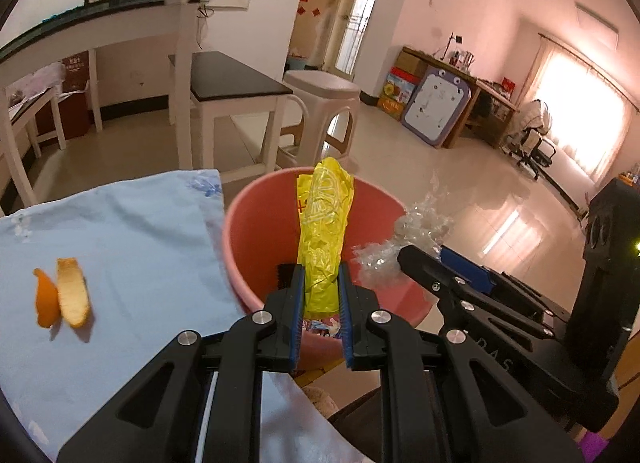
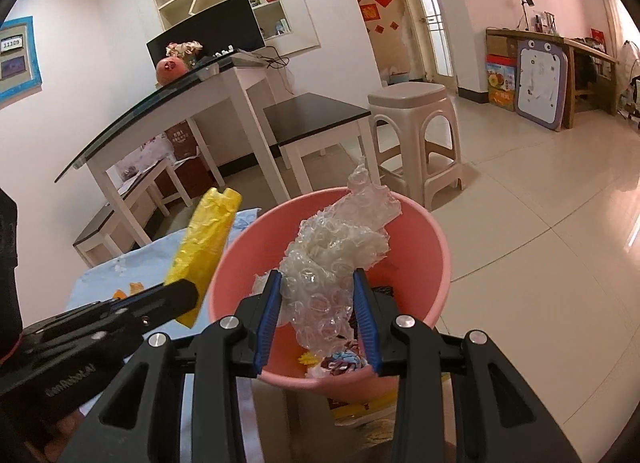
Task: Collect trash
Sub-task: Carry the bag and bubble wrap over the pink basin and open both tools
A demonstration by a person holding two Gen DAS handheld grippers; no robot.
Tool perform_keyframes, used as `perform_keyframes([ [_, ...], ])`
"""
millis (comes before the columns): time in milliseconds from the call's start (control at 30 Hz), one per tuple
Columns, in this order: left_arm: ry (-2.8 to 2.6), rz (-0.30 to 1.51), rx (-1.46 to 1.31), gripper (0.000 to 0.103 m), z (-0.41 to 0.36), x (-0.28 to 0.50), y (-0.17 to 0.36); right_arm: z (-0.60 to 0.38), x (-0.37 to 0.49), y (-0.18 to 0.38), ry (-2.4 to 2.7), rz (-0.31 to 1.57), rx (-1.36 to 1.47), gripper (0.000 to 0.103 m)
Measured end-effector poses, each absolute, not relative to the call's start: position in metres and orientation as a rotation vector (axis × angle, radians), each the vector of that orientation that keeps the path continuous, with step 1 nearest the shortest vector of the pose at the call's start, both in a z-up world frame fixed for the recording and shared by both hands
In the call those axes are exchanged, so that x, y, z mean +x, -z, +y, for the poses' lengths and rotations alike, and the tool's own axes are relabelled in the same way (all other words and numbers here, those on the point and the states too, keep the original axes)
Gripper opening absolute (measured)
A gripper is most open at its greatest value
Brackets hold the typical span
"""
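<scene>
Over the pink bin (image 1: 248,231), your left gripper (image 1: 320,283) pinching the crumpled yellow wrapper (image 1: 324,223), your right gripper (image 2: 318,295) clamped on the bubble wrap (image 2: 340,243), two orange peels (image 1: 64,293) on the blue tablecloth's (image 1: 132,231) left side.

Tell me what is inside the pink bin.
At the bottom of the pink bin lie colourful scraps and something dark. The bubble wrap held by the right gripper covers much of the rest.

Left gripper (image 1: 320,283): jaws clamped on yellow wrapper (image 1: 324,239), pointing toward 12 o'clock.
Right gripper (image 2: 318,295): jaws pinching bubble wrap (image 2: 340,251), pointing toward 12 o'clock.
</scene>
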State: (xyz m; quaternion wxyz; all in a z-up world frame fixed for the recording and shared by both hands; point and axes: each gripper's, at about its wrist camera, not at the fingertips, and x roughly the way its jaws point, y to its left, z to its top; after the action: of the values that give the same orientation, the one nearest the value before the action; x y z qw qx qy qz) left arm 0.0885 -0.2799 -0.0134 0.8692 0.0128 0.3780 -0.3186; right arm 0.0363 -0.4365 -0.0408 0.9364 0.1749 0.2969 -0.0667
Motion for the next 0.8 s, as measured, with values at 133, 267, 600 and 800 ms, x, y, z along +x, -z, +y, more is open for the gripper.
perform_keyframes([
  [133,0.656,0.816,0.045,0.015,-0.292,0.096,0.024,-0.442,0.041,0.048,0.143,0.626,0.36,0.036],
  [267,0.642,0.833,0.053,0.015,-0.297,0.107,0.032,-0.444,0.047,0.056,0.155,0.649,0.347,0.036],
  [600,0.61,0.869,0.062,0.018,-0.3,0.119,0.046,-0.449,0.063,0.068,0.162,0.685,0.334,0.038],
  [800,0.599,0.872,0.061,0.036,-0.3,0.121,0.045,-0.448,0.068,0.068,0.156,0.684,0.317,0.046],
])
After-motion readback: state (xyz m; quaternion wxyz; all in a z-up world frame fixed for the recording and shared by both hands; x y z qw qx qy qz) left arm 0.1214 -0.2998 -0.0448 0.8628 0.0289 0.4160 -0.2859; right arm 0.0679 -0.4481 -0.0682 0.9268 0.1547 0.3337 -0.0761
